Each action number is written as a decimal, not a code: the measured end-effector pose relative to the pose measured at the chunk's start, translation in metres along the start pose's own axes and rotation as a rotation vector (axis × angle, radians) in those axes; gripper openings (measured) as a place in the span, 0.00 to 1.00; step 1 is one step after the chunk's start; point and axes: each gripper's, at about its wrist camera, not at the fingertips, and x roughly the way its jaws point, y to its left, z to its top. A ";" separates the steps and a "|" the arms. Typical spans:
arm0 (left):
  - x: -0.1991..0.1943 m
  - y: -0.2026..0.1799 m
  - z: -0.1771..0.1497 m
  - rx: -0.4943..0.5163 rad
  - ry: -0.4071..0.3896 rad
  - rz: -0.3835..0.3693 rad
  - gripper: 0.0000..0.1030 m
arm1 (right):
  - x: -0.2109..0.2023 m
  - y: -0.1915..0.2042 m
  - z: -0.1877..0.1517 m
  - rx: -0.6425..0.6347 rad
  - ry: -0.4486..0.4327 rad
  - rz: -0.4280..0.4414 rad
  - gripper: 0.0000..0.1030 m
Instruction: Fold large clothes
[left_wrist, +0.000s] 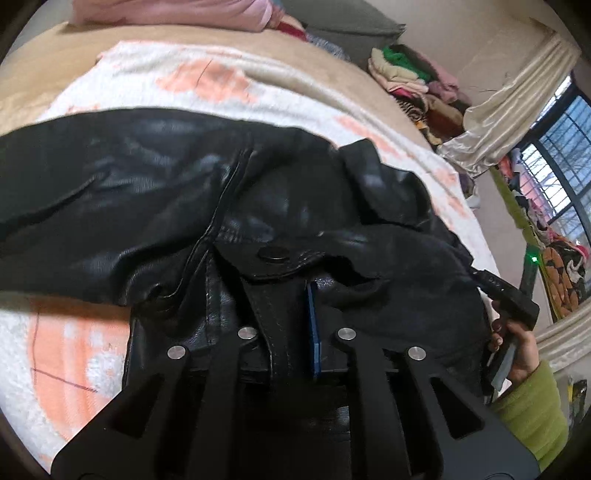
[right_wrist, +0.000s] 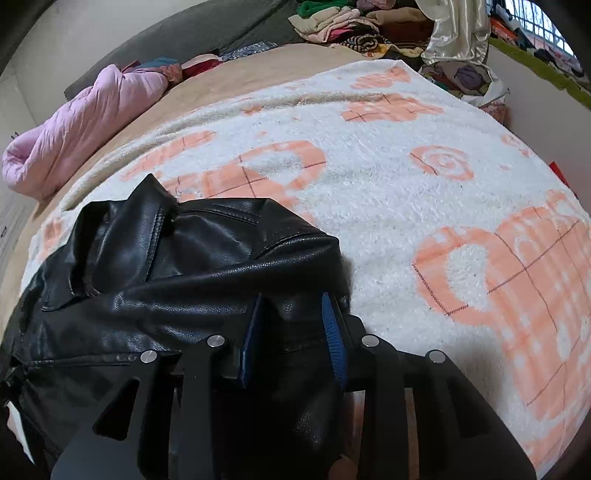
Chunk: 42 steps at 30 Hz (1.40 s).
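A black leather jacket (left_wrist: 155, 206) lies bunched on a white blanket with orange patterns (left_wrist: 207, 81). My left gripper (left_wrist: 284, 325) is shut on a seamed strip of the jacket; one blue pad (left_wrist: 314, 332) shows, the other is hidden by leather. The jacket also fills the lower left of the right wrist view (right_wrist: 177, 266). My right gripper (right_wrist: 291, 332) is shut on a fold of the jacket between its blue pads (right_wrist: 334, 332), near the jacket's right edge. The right gripper also shows in the left wrist view (left_wrist: 509, 295), held by a hand in a green sleeve.
The blanket (right_wrist: 406, 184) covers a tan bed (right_wrist: 258, 70). A pink quilt (right_wrist: 70, 125) lies at the bed's far left. Piles of clothes (left_wrist: 413, 81) sit past the bed by a cream curtain (left_wrist: 509, 107) and a window (left_wrist: 561, 155).
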 end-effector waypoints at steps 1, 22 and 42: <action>0.001 0.002 0.000 -0.007 0.003 0.001 0.07 | -0.001 0.001 0.000 -0.004 -0.004 -0.002 0.30; -0.085 -0.034 0.011 0.146 -0.258 0.059 0.25 | -0.119 0.044 -0.056 -0.129 -0.159 0.201 0.53; 0.000 -0.019 -0.025 0.077 0.029 0.095 0.33 | -0.117 0.095 -0.088 -0.340 -0.116 0.187 0.56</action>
